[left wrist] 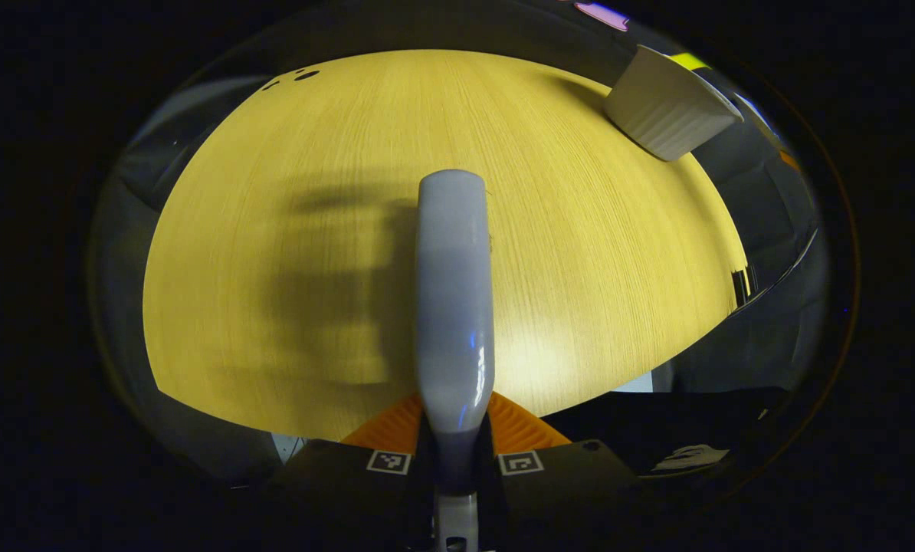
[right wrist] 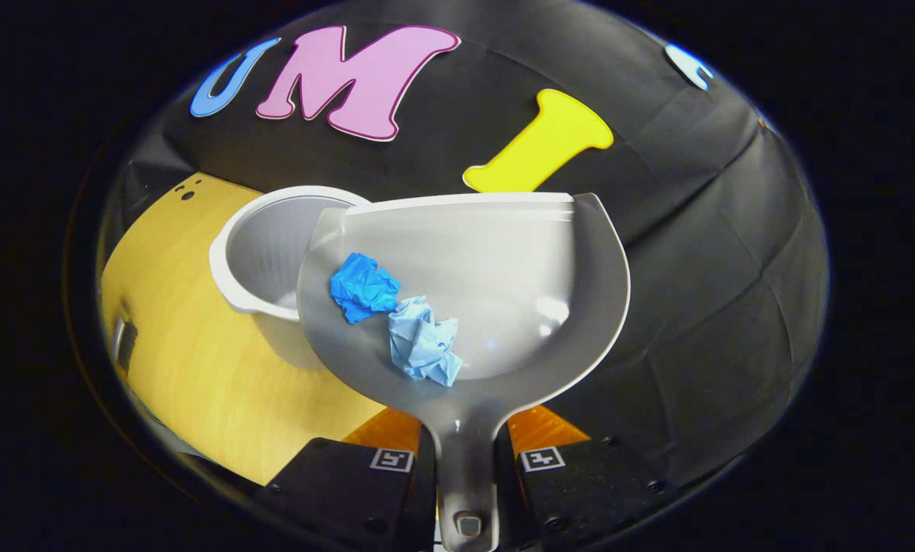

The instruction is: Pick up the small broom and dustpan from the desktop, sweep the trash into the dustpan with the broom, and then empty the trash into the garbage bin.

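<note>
- The right gripper (right wrist: 467,452) is closed on the dustpan's handle (right wrist: 465,460), with a finger pressing on each side. This keeps the dustpan (right wrist: 503,291) steady and pointing forward from the hand.
- The dustpan is in the air with its tray roughly level, which I judge is meant to stop the load sliding out early.
- Two crumpled paper balls lie in the tray, touching each other: a dark blue one (right wrist: 363,287) and a pale blue one (right wrist: 424,340). They sit toward the left side of the tray, the pale one nearer the handle.
- The white bin (right wrist: 254,253) stands upright on the wooden desktop (right wrist: 197,368), just behind the dustpan's left edge. Its mouth is open and nothing can be seen inside it.
- The left gripper (left wrist: 455,441) is clamped on the broom (left wrist: 454,291). The part that rises between its fingers is held above the desktop (left wrist: 289,230) and casts a shadow on it.
- The broom is kept well apart from the bin (left wrist: 668,103), probably to leave room for emptying the dustpan.
- Sweeping looks finished. What remains is to bring the dustpan's front edge over the bin and tip it. The risk is a ball falling outside the rim.
</note>
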`<action>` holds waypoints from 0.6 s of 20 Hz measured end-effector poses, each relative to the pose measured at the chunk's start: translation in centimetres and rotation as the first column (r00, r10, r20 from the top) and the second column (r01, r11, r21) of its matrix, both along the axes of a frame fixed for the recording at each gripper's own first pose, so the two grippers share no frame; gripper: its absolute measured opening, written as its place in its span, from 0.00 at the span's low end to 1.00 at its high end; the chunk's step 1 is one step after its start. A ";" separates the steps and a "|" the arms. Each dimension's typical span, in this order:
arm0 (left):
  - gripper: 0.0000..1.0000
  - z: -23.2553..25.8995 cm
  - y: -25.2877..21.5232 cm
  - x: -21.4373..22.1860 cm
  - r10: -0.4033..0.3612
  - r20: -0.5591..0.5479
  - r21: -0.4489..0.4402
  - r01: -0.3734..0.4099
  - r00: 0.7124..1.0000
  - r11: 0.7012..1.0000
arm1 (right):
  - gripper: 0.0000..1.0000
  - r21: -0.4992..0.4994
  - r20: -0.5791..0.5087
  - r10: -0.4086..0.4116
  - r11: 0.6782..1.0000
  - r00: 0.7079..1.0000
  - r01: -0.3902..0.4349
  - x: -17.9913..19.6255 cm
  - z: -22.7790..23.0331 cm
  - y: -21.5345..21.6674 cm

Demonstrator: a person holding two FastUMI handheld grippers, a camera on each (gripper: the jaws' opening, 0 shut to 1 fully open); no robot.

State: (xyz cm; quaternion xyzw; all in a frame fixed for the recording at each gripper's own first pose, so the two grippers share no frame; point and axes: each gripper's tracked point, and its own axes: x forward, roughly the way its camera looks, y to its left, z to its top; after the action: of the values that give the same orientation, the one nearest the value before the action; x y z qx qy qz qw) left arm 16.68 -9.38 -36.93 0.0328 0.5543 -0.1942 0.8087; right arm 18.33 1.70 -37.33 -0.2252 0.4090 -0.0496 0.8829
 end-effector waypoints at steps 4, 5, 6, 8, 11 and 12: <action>0.27 0.2 0.2 -0.3 0.033 0.003 -0.024 -0.033 0.999 0.999 | 0.36 -0.101 -0.028 0.100 0.990 0.995 -0.102 4.0 -0.9 1.9; 0.27 0.1 0.2 -0.4 0.034 0.005 -0.024 -0.034 0.999 0.999 | 0.36 -0.149 -0.043 0.128 0.980 0.991 -0.133 4.4 -1.1 2.3; 0.28 0.1 0.2 -0.5 0.034 0.007 -0.020 -0.034 0.999 0.999 | 0.36 -0.180 -0.059 0.160 0.969 0.985 -0.168 4.6 -1.3 2.7; 0.28 -0.2 0.3 -0.6 0.035 0.008 -0.006 -0.035 0.999 0.999 | 0.36 -0.234 -0.089 0.222 0.943 0.971 -0.237 4.6 -1.5 3.7; 0.28 -0.1 0.4 -0.6 0.041 0.016 -0.011 -0.041 0.999 0.999 | 0.36 -0.405 -0.117 0.322 0.848 0.939 -0.341 5.0 0.1 3.0; 0.28 -0.1 0.3 -0.7 0.048 0.019 -0.014 -0.047 0.999 0.999 | 0.35 -0.464 -0.128 0.355 0.804 0.926 -0.372 5.0 1.2 2.9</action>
State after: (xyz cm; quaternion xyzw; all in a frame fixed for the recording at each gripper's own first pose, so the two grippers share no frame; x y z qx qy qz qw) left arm 16.02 -9.13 -37.03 0.0160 0.5457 -0.1785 0.8186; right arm 23.36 4.62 -36.12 -0.5119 0.3483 0.0245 0.7849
